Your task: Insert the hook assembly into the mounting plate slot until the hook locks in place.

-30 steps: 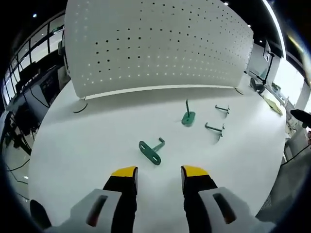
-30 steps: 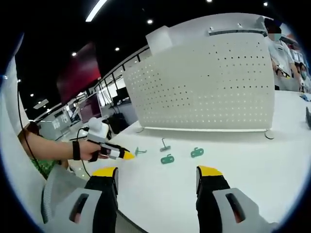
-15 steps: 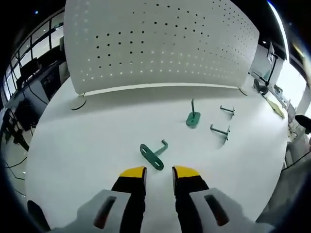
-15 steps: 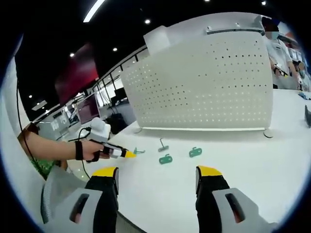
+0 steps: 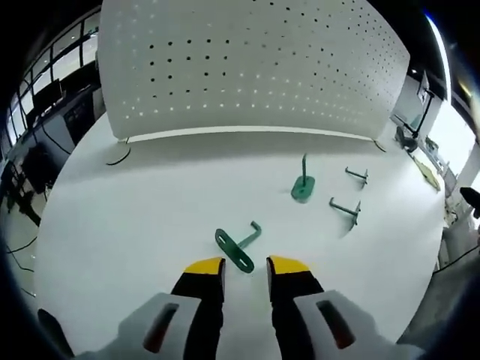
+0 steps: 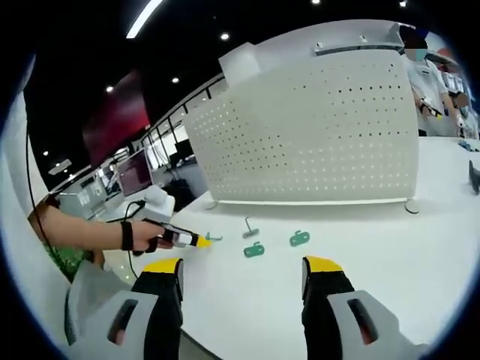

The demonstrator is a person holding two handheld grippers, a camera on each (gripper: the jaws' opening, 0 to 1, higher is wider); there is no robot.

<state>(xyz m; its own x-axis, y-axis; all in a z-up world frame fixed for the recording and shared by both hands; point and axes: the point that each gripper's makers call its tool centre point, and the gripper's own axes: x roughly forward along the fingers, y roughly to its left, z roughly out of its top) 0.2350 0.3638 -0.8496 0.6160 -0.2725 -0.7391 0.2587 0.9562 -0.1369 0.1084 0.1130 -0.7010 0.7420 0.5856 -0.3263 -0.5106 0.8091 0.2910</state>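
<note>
No readable text, label, brand, number or sign shows anywhere.

Left gripper point(image 5: 246, 264) and right gripper point(image 6: 244, 267): black jaws with yellow tips on pale grey housings with dark slots. Forearm bare, black wristband point(image 6: 127, 235).

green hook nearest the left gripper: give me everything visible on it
The green metal hook with the oval slotted base plate lies flat on the white table, just ahead of the left gripper, whose yellow-tipped jaws stand slightly apart and don't touch it. Painted green; the plate shows two slots. A thin rod runs from it, its tip bent upward. Nothing else touches it.
</note>
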